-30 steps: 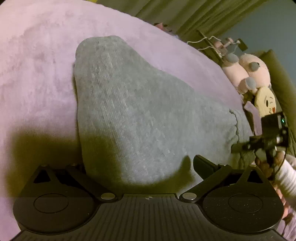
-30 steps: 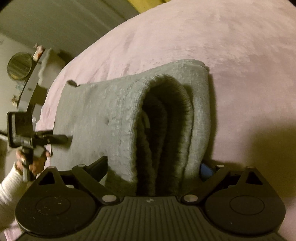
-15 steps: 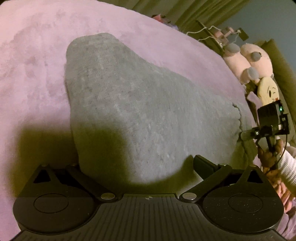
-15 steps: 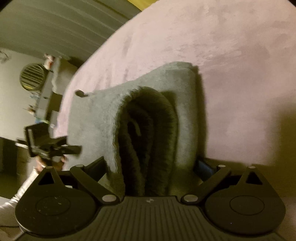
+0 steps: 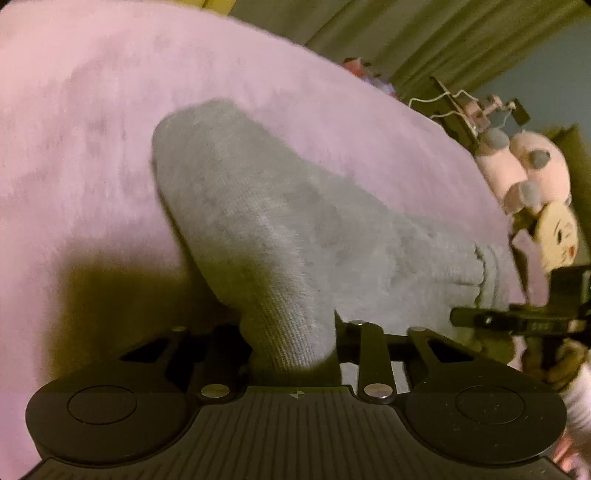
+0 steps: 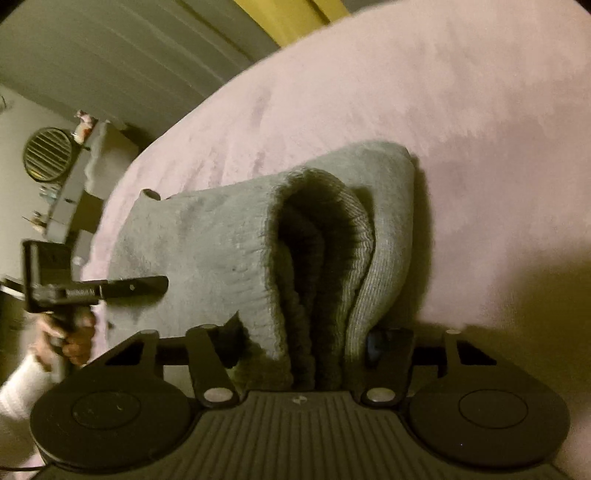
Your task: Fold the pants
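- Grey knit pants (image 5: 280,229), folded into a thick bundle, lie on a pink plush bed cover (image 5: 92,110).
- Left gripper (image 5: 291,343): jaws have just been closing; they now pinch a raised ridge of the pants' near edge, with cloth bunched up between the two fingers.
- In the left wrist view the fabric rises in a peak from the bed toward the jaws; the rest of the bundle spreads away, up and to the right.
- Right gripper (image 6: 306,343): jaws have just been closing too; several stacked layers of the pants' ribbed end sit between them, and the fingers press against both sides of the stack.
- In the right wrist view the folded layers curl into a loop, with a dark hollow in the middle.
- Each gripper shows in the other's camera: the left one (image 6: 133,286) reaches onto the pants from the left edge of the right view, the right one (image 5: 480,319) comes in from the right edge of the left view.
- A hand (image 6: 74,332) with a white sleeve (image 6: 18,387) holds the left gripper's handle.
- Pink plush toys (image 5: 528,173) sit beyond the bed's far edge, with a cream one (image 5: 557,236) just below them.
- Olive curtains (image 5: 424,33) hang behind the bed.
- A round vent-like object (image 6: 48,153) shows on the far wall, at the left of the right wrist view.
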`<state>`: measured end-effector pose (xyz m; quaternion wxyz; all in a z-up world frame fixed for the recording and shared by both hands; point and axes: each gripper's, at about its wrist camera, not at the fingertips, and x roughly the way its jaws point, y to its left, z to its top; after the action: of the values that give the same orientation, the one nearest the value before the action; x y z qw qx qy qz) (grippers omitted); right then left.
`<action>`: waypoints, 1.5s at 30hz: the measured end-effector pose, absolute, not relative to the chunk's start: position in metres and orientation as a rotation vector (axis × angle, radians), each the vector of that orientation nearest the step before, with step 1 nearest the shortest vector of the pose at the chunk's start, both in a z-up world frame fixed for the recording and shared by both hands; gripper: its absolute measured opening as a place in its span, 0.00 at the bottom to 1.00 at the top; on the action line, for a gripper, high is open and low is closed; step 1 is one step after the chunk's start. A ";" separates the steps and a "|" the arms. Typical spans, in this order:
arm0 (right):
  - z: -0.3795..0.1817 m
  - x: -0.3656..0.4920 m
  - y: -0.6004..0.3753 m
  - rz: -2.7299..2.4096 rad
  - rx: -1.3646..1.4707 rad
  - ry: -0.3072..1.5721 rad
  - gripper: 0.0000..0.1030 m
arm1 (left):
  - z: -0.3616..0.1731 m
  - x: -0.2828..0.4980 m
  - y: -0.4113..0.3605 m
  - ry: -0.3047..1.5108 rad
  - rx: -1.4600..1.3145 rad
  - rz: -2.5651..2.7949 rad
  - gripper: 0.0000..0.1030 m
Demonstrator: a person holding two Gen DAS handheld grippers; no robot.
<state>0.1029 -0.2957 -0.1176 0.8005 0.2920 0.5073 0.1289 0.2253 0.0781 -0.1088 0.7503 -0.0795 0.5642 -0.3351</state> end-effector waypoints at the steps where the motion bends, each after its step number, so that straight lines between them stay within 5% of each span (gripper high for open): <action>1: -0.112 0.101 -0.291 0.263 0.603 1.077 0.54 | -0.100 0.221 0.075 1.207 -0.131 -0.735 0.26; 12: -0.051 0.127 -0.267 0.267 0.503 0.970 0.51 | -0.045 0.258 0.084 1.060 -0.168 -0.684 0.24; 18: -0.055 0.181 -0.267 0.272 0.530 0.951 0.51 | -0.067 0.302 0.091 1.072 -0.134 -0.575 0.27; 20: -0.070 0.198 -0.266 0.252 0.549 0.973 0.51 | -0.088 0.312 0.089 1.092 -0.125 -0.554 0.37; 22: -0.089 0.210 -0.266 0.211 0.547 1.007 0.54 | -0.101 0.315 0.090 1.101 -0.111 -0.518 0.69; 30: -0.069 0.186 -0.280 -0.013 0.393 0.958 0.95 | -0.048 0.256 0.110 0.893 0.039 -0.303 0.83; 33: -0.042 0.165 -0.264 -0.086 0.316 0.888 0.95 | -0.033 0.226 0.100 0.878 -0.008 -0.394 0.93; 38: -0.021 0.129 -0.245 0.079 0.508 0.752 0.95 | -0.051 0.195 0.047 0.968 -0.005 -0.525 0.93; 41: -0.037 0.128 -0.220 0.211 0.621 0.831 0.94 | -0.074 0.183 0.026 1.035 0.030 -0.521 0.93; 44: -0.065 0.134 -0.198 0.213 0.543 0.948 0.84 | -0.089 0.169 0.021 1.102 0.078 -0.483 0.93; 45: -0.077 0.135 -0.198 0.169 0.517 1.000 0.66 | -0.090 0.166 0.021 1.108 0.091 -0.476 0.93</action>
<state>0.1349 -0.1978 -0.0771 0.8422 0.2450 0.4736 0.0800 0.1659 0.0209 -0.0896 0.8228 0.0427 0.5207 -0.2238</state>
